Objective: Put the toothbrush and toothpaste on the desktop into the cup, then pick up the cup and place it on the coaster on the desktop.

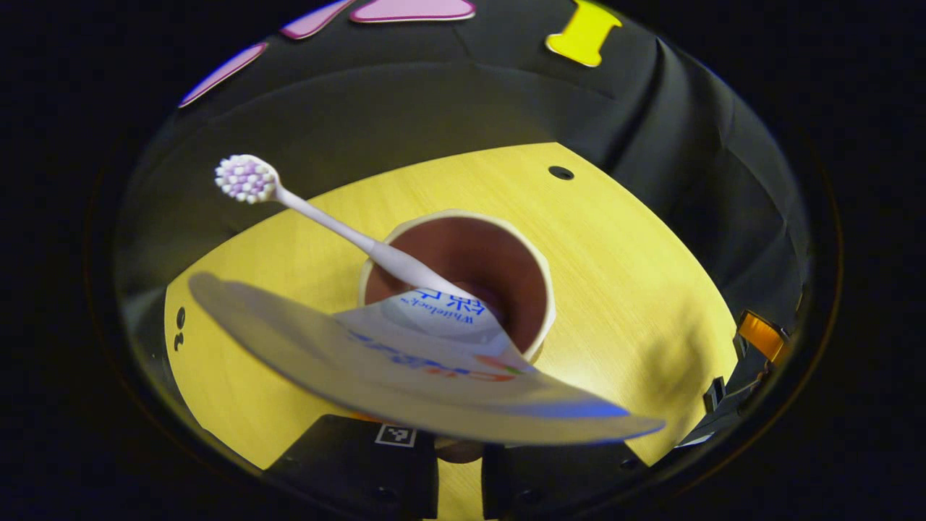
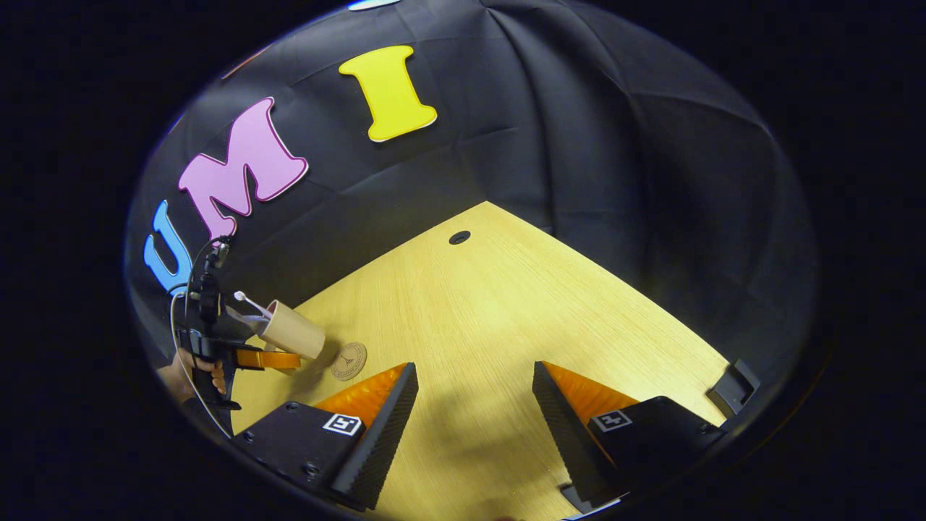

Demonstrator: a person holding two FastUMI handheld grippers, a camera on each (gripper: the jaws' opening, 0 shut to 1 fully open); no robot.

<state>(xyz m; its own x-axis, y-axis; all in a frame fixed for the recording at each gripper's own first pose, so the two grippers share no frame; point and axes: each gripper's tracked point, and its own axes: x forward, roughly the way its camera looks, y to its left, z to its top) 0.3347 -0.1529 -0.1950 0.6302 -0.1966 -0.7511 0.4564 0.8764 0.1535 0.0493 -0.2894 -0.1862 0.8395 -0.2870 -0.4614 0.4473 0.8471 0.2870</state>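
Observation:
The tan cup (image 1: 506, 253) holds a white toothbrush (image 1: 325, 221) with its bristle head up and to the left, and a white toothpaste tube (image 1: 405, 362) whose flat end spreads across the foreground. My left gripper (image 1: 460, 452) is shut on the cup's lower part, mostly hidden behind the tube. In the right gripper view, that cup (image 2: 293, 331) hangs tilted in the left gripper (image 2: 278, 349), just left of the round brown coaster (image 2: 349, 360), with the toothbrush (image 2: 239, 295) poking out. My right gripper (image 2: 474, 367) is open over the wooden table (image 2: 506, 289), with nothing between its fingers.
A hand (image 2: 192, 373) holds the left gripper at the table's left side. A small dark hole (image 2: 459, 237) sits near the table's far corner, also the hole (image 1: 561, 173). A black block (image 2: 734, 383) lies at the table's right edge. Black cloth walls the back.

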